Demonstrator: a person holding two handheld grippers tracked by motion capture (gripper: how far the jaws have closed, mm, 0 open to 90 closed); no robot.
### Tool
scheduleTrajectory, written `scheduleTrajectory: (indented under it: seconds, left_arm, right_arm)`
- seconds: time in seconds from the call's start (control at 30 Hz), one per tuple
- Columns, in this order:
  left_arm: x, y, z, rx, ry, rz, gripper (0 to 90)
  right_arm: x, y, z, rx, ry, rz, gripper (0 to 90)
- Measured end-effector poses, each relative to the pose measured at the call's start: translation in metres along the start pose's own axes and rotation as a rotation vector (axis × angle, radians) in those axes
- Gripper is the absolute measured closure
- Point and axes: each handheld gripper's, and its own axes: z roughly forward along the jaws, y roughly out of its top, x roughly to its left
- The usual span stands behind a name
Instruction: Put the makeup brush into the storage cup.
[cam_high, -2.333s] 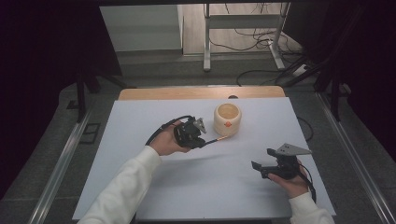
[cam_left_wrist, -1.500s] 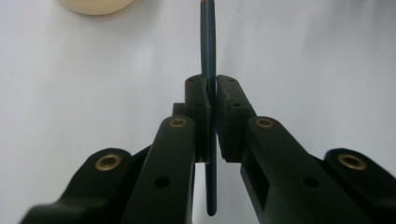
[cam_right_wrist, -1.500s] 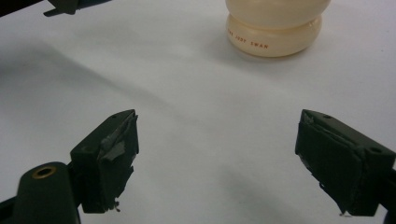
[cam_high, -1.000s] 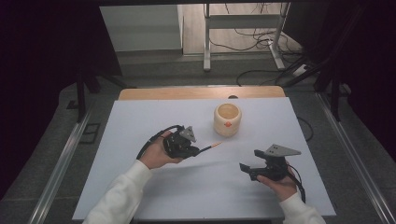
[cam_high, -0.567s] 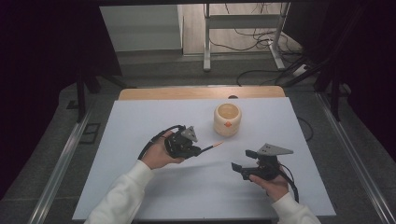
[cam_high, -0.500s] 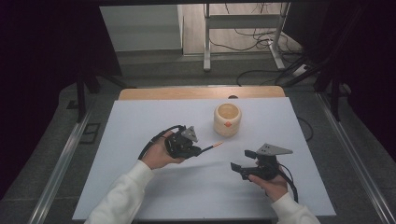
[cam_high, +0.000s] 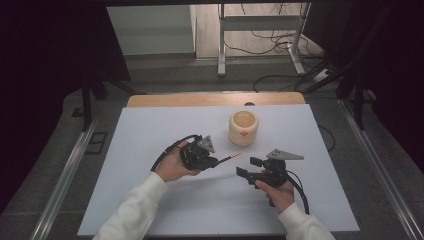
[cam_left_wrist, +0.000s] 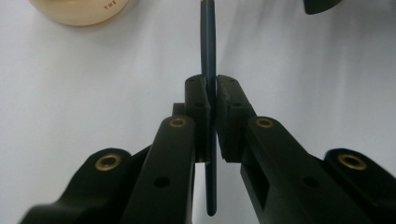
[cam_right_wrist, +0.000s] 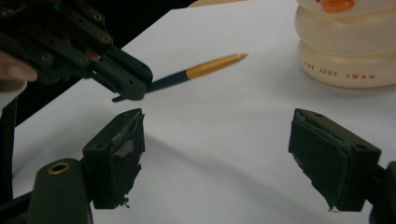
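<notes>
So, high view: the left gripper (cam_high: 212, 162) sits just left of the frame's centre, held in the person's left hand (cam_high: 172, 166), and it's clamped on a thin dark-blue pencil with an orange-yellow front end (cam_high: 229, 158). The pencil pokes out toward the right and slightly up in the frame, its tip ending just below a cream, rounded ceramic-looking pot with a small orange mark on its side (cam_high: 243, 128). Tip and pot look close but apart.

The left gripper view makes the grip pretty clear: both black jaws are pressed together on the pencil's dark shaft (cam_left_wrist: 208, 56), which runs straight up the middle of the frame, with the pot's (cam_left_wrist: 81, 10) base at the upper left.

The right gripper (cam_high: 246, 167) is right of centre and a bit lower in the high view, held by the right hand (cam_high: 277, 192), jaws spread wide with nothing between them. In its own view the pads (cam_right_wrist: 119, 154) stand far apart over the white table sheet (cam_right_wrist: 224, 140); the pencil (cam_right_wrist: 212, 66) crosses the upper middle, the left gripper (cam_right_wrist: 133, 88) holding its dark end at upper left. The pot (cam_right_wrist: 348, 44) at upper right reads "THE JUDY SWAN".
</notes>
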Motion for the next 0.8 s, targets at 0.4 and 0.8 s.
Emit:
scheduleTrajectory:
  seconds: [0.4,0.8]
  left_arm:
    - [-0.002,0.004,0.002,-0.006,0.001,0.004,84.6]
    - [-0.005,0.008,0.006,-0.012,-0.006,0.013,84.5]
  right_arm:
    - [-0.001,0.004,0.015,-0.041,0.033,0.098,28.9]
    - [-0.003,0.005,0.026,-0.087,0.087,0.174,54.0]
